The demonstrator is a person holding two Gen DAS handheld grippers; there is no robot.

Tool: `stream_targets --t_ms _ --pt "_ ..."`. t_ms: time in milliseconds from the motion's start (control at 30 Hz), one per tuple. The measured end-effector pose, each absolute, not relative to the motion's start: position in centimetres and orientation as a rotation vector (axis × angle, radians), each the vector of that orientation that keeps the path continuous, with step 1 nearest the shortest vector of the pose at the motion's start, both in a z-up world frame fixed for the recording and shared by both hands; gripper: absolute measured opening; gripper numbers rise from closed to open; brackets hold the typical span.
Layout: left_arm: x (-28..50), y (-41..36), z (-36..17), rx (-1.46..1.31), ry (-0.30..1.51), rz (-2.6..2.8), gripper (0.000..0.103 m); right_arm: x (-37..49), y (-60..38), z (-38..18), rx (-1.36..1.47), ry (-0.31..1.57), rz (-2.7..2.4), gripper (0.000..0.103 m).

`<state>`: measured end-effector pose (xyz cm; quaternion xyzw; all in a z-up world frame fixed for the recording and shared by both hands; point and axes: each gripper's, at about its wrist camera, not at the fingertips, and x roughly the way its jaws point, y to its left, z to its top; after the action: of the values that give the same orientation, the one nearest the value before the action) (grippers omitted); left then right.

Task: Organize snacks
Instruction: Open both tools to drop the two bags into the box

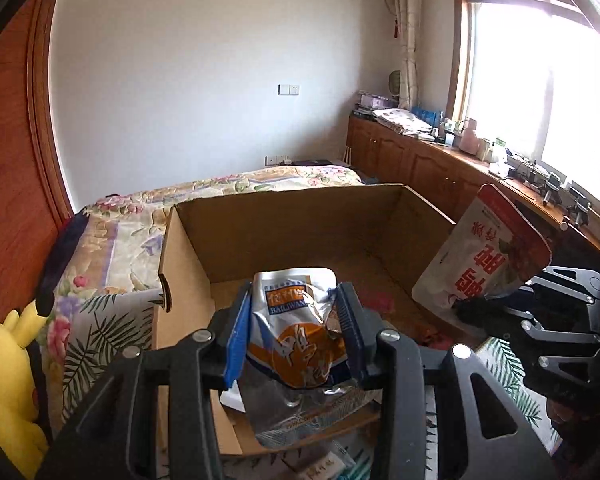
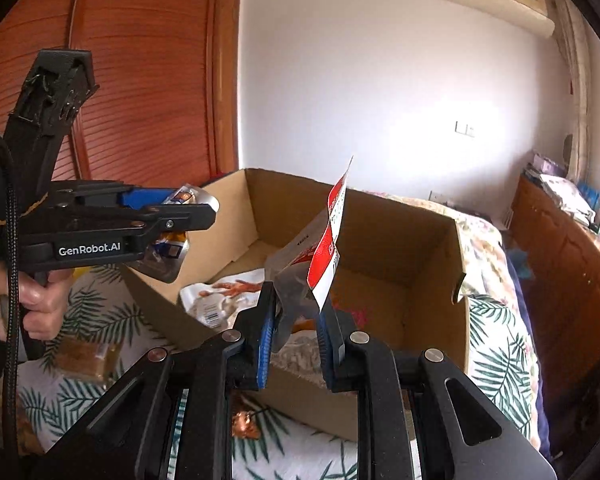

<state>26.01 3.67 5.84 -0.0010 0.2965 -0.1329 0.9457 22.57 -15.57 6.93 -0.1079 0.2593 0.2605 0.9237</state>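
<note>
An open cardboard box stands on the bed; it also shows in the right wrist view. My left gripper is shut on a silver and orange snack bag and holds it over the box's near edge; this gripper and its bag also show in the right wrist view. My right gripper is shut on a red and white snack bag, held upright over the box. That bag shows in the left wrist view. A white snack pack lies inside the box.
The bed has a palm-leaf sheet and a floral quilt. A brown snack packet lies on the sheet left of the box. A yellow plush toy sits at the left. Wooden cabinets run under the window.
</note>
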Motion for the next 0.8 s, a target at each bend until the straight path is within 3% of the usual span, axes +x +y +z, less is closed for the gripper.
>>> stream_targets --t_ms 800 --pt "28.1 3.2 3.1 -0.011 0.681 -0.244 0.045 25.2 -14.3 5.2 -0.226 0.611 0.507 0.018"
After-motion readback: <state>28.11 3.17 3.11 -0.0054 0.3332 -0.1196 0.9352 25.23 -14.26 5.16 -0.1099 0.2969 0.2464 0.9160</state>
